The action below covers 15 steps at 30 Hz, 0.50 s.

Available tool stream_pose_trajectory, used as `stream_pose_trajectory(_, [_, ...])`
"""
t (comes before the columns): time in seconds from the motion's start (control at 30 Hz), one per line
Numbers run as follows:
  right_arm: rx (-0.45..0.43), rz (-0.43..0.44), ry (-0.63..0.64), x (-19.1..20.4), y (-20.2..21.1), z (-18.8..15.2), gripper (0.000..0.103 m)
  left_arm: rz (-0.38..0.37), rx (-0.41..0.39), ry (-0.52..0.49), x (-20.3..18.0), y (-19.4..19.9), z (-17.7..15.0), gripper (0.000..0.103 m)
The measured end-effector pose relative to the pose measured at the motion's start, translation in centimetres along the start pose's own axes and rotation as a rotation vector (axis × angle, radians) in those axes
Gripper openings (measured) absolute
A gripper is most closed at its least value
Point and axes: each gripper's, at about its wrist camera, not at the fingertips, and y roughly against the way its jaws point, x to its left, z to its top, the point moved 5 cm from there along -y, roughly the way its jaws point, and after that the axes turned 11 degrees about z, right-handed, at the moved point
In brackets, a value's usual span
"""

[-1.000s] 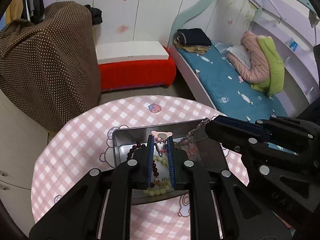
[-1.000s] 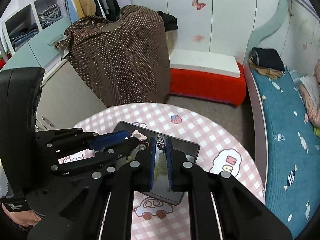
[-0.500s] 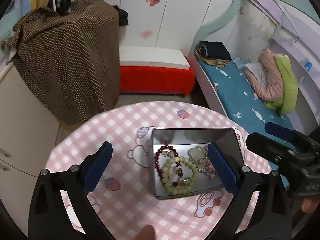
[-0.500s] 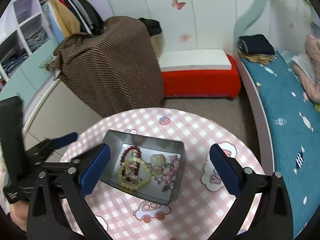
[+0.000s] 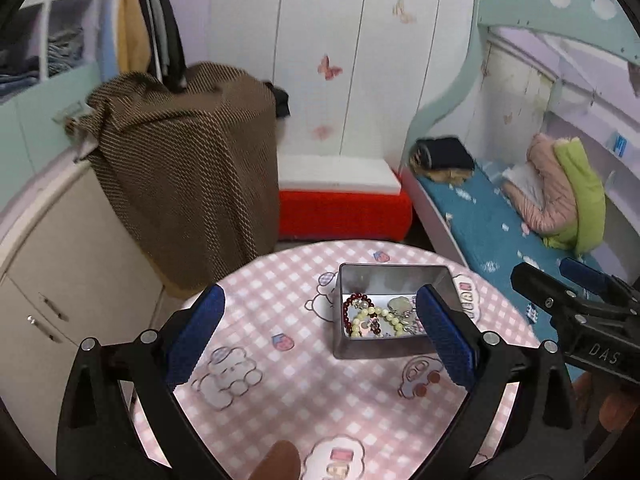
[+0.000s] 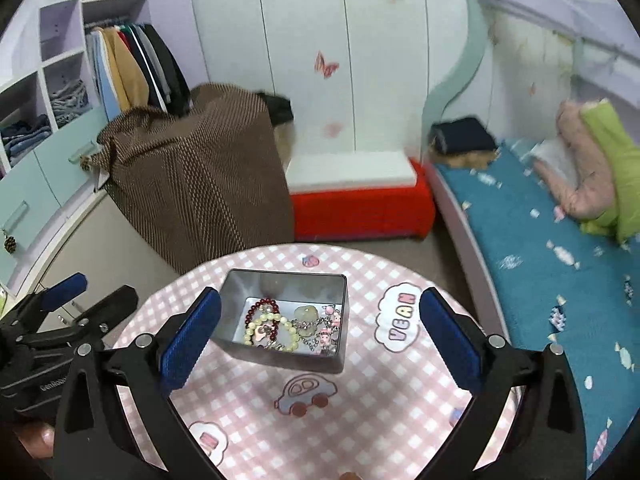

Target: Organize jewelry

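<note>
A grey metal tin stands on the round pink checked table; it also shows in the right wrist view. Inside lie a dark red bead bracelet, a pale yellow bead bracelet, a pale stone and a silver chain with pink charms. My left gripper is open and empty, held above and short of the tin. My right gripper is open and empty, also above the table. The right gripper shows at the right edge of the left wrist view.
A brown dotted cloth covers furniture beyond the table. A red and white bench stands by the wardrobe. A bed with a blue sheet runs along the right. A white cabinet is at the left.
Both grippers opened, let go of the jewelry into the tin, and pulled back and up from it. The jewelry now lies loose in the tin.
</note>
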Motion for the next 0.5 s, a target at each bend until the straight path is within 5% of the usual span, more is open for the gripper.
stream_pose_trajectory(0.5, [-0.152, -0.062, 0.080, 5.5, 12.3, -5.2, 0.096, 0.078, -0.183, 0.044, 3.2, 15.4, -5.2, 0.096])
